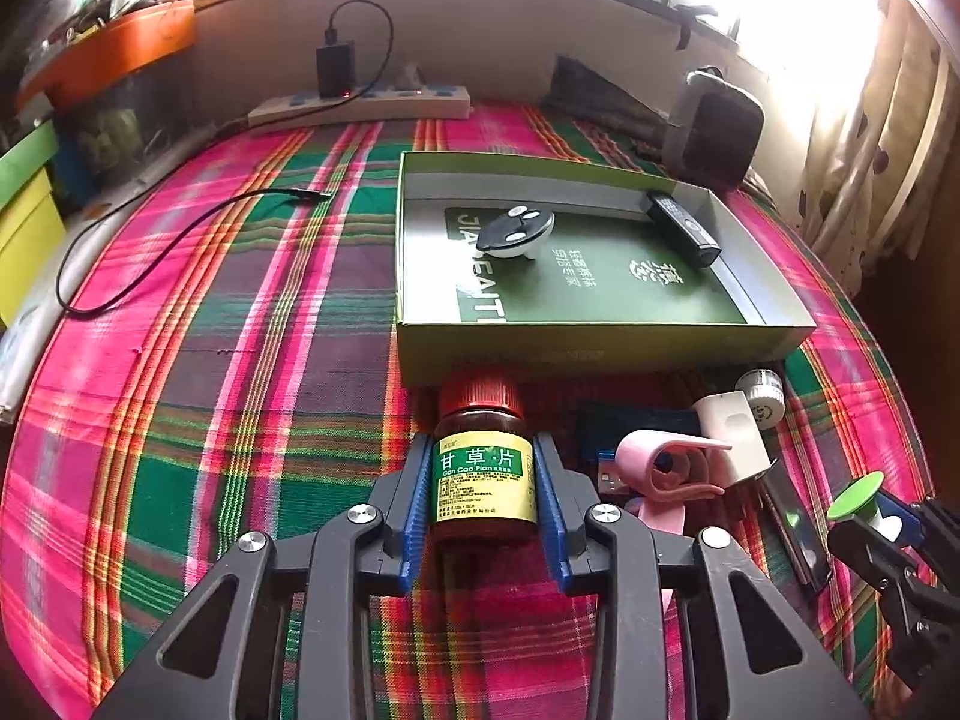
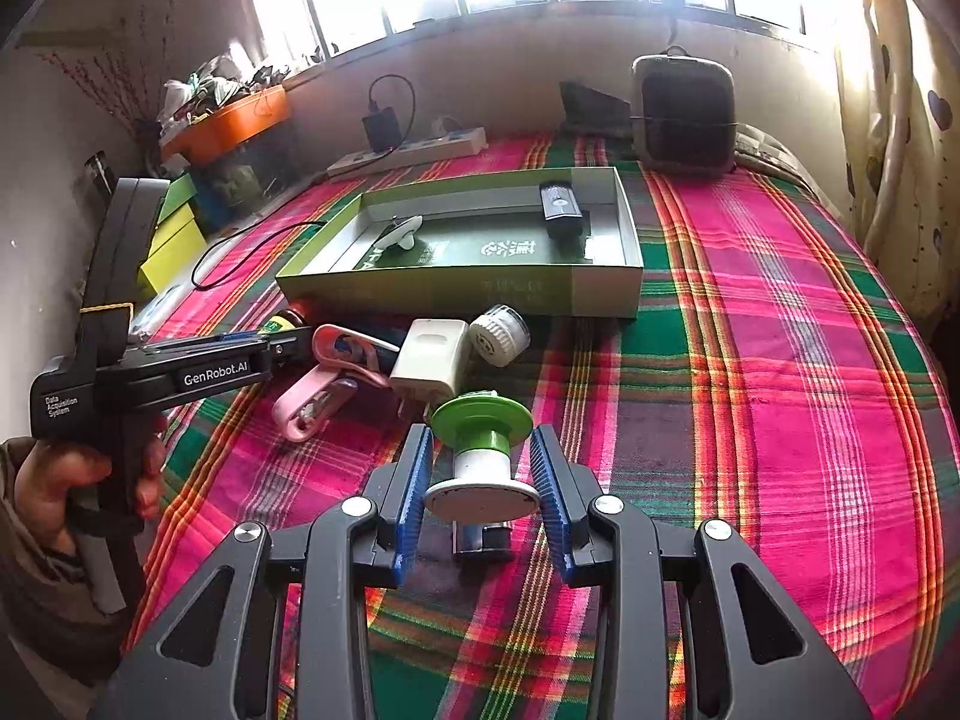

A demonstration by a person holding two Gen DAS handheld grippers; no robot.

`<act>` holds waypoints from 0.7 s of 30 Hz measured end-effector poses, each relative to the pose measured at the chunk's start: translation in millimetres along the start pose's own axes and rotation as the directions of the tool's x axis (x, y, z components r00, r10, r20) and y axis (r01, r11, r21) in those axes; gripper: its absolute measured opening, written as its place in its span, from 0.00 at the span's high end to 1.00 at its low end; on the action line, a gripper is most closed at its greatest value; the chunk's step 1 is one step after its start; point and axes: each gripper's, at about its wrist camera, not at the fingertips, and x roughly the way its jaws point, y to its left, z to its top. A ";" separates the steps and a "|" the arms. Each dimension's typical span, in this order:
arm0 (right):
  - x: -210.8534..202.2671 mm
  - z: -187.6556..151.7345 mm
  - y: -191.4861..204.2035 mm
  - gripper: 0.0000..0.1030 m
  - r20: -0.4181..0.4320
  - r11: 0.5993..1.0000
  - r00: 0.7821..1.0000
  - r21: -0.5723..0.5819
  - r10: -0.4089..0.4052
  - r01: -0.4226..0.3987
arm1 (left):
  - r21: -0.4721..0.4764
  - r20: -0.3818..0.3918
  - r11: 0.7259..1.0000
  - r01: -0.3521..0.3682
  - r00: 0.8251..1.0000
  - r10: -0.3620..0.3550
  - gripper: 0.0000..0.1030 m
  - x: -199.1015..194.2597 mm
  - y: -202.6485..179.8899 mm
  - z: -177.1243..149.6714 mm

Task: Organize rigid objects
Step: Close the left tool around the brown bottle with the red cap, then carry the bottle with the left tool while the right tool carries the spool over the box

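My left gripper [image 1: 483, 480] is shut on a brown medicine bottle [image 1: 483, 468] with a red cap and a green-yellow label, just in front of the green cardboard box [image 1: 588, 354]. My right gripper [image 2: 483, 474] is shut on a green and white spool-shaped object [image 2: 482, 450]; it also shows in the left wrist view [image 1: 864, 504]. The box [image 2: 606, 291] holds a black and white round gadget [image 1: 513, 234] and a black remote-like stick [image 1: 684, 228]. A pink clip [image 2: 327, 384], a white plug adapter [image 2: 429, 366] and a small white round jar [image 2: 499, 335] lie in front of the box.
A plaid cloth [image 2: 780, 390] covers the surface. A power strip [image 1: 360, 105] with a black charger lies at the back, its cable [image 1: 150, 264] trailing left. A dark heater [image 2: 684, 114] stands at the back right. Yellow and green boxes [image 2: 174, 240] sit at the left edge.
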 end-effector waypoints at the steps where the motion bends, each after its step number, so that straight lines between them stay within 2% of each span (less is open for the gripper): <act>1: 0.0 0.1 0.2 0.66 0.000 1.000 1.000 0.000 0.000 0.000 | 0.002 -0.001 1.000 -0.001 1.000 0.001 0.70 0.2 -0.2 0.0; 12: -3.1 6.9 2.0 0.66 0.007 1.000 1.000 -0.001 -0.004 0.004 | -0.001 0.012 1.000 0.016 1.000 -0.016 0.70 -8.2 -0.9 1.0; 21: -10.2 28.7 4.9 0.66 0.037 1.000 0.999 -0.020 -0.005 0.006 | -0.008 0.053 1.000 0.025 0.998 -0.025 0.70 -28.1 3.5 10.9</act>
